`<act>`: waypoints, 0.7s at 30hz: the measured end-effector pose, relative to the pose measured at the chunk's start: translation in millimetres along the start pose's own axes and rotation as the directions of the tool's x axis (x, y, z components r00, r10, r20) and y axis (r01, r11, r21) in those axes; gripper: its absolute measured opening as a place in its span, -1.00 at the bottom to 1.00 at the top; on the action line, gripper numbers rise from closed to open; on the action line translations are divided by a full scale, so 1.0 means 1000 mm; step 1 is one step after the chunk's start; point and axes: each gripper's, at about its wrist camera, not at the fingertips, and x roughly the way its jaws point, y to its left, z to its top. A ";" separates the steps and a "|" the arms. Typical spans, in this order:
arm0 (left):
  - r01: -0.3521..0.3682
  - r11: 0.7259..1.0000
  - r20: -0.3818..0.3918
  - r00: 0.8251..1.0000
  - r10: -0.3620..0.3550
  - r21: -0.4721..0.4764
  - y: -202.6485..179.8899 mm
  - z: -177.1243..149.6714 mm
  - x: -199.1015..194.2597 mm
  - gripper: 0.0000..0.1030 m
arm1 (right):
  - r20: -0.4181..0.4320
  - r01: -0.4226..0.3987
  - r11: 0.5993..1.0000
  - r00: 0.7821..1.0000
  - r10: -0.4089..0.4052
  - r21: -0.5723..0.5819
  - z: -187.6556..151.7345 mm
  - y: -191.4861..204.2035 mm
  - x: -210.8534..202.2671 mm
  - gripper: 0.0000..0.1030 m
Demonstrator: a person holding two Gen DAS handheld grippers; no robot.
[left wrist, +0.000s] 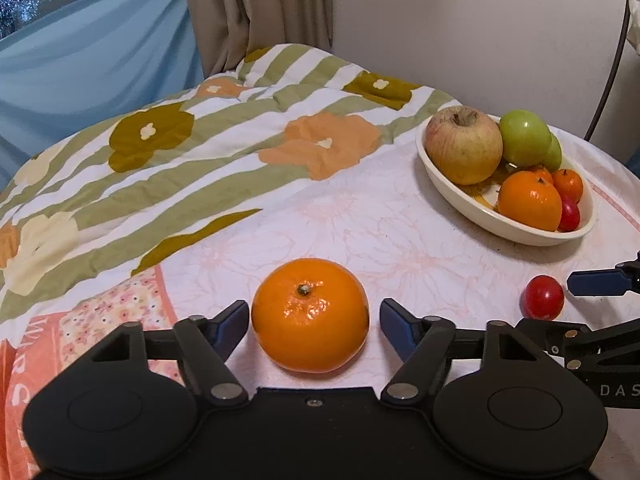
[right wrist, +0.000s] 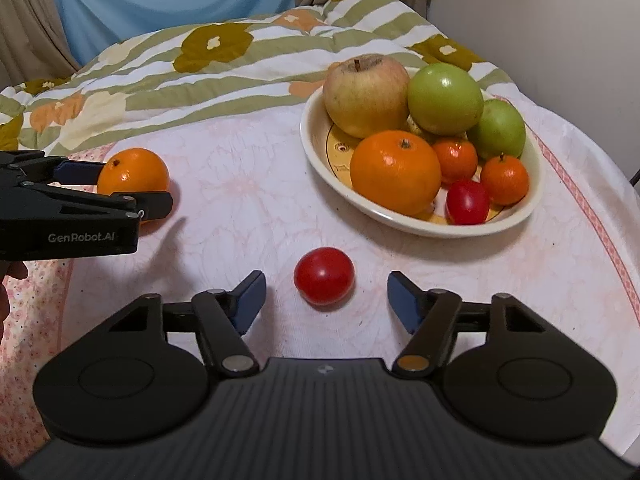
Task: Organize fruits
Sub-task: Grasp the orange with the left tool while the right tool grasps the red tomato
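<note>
**Two fruits left outside the bowl**

Bowl (right wrist: 316, 152) at 1 o'clock already holds apples, oranges and a tomato. Still on the table (right wrist: 248, 200): loose orange (left wrist: 310, 316), sitting between the spread left claw (left wrist: 314, 320), apparently untouched; loose tomato (right wrist: 324, 276), inside the spread right claw (right wrist: 326, 300). Left claw body reads "GenRobot.AI".

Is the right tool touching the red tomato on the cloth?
Apart. The right wrist view shows cloth on both sides between the open right tool and the tomato.
</note>
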 end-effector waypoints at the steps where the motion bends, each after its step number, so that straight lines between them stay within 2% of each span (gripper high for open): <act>1: -0.004 1.000 -0.003 1.000 0.004 0.001 0.000 0.000 0.002 0.32 | 0.002 0.003 1.000 1.000 -0.003 0.000 0.000 -0.001 0.000 0.58; 16: -0.003 1.000 -0.016 1.000 0.003 -0.008 0.003 -0.005 -0.002 0.29 | -0.004 -0.012 1.000 1.000 0.012 -0.002 0.005 -0.005 0.004 0.33; 19: -0.009 1.000 -0.021 1.000 0.009 -0.012 0.004 -0.008 -0.005 0.29 | -0.008 -0.023 1.000 1.000 0.023 -0.013 0.005 -0.003 0.006 0.19; 20: -0.011 1.000 -0.022 1.000 0.011 -0.014 0.003 -0.010 -0.007 0.29 | -0.010 -0.027 1.000 1.000 0.027 -0.015 0.006 -0.003 0.006 0.05; 21: -0.013 1.000 -0.023 1.000 0.012 -0.016 0.003 -0.011 -0.008 0.29 | -0.011 -0.033 0.999 0.999 0.033 -0.017 0.006 -0.003 0.007 -0.01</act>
